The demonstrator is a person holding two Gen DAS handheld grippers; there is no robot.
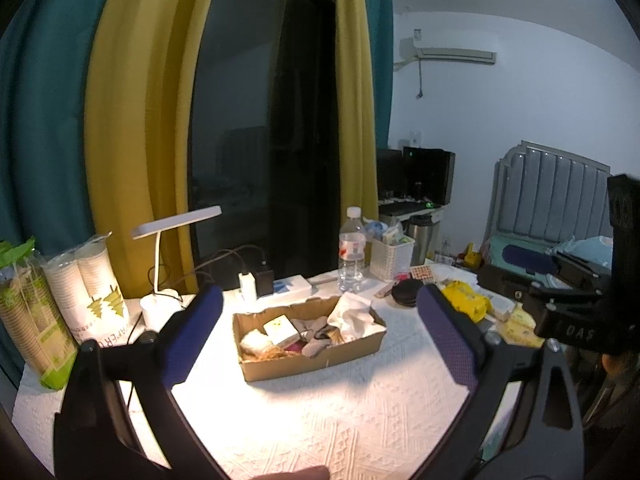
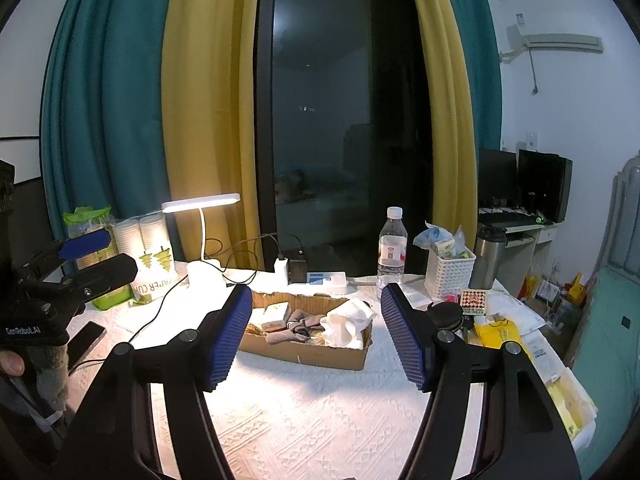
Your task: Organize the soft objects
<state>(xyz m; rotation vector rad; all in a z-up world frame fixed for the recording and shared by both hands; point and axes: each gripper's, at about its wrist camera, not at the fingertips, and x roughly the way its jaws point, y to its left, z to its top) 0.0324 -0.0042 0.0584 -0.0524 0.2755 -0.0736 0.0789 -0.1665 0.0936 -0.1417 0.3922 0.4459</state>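
A shallow cardboard box (image 1: 352, 351) sits on the white textured tablecloth; it also shows in the right wrist view (image 2: 320, 354). It holds grey socks (image 1: 314, 338), a crumpled white cloth (image 1: 352, 316), a small white packet (image 1: 280, 330) and other soft items. The socks (image 2: 298, 326) and the cloth (image 2: 346, 322) show in the right wrist view too. My left gripper (image 1: 320, 312) is open and empty, held above the table short of the box. My right gripper (image 2: 316, 312) is open and empty, also short of the box.
A lit desk lamp (image 1: 176, 222), paper cup packs (image 1: 86, 280), a water bottle (image 1: 351, 256), a white basket (image 1: 391, 258), a charger with cables (image 1: 256, 280) and yellow packets (image 1: 466, 300) ring the box. A phone (image 2: 86, 342) lies at the left. A bed (image 1: 560, 216) stands at the right.
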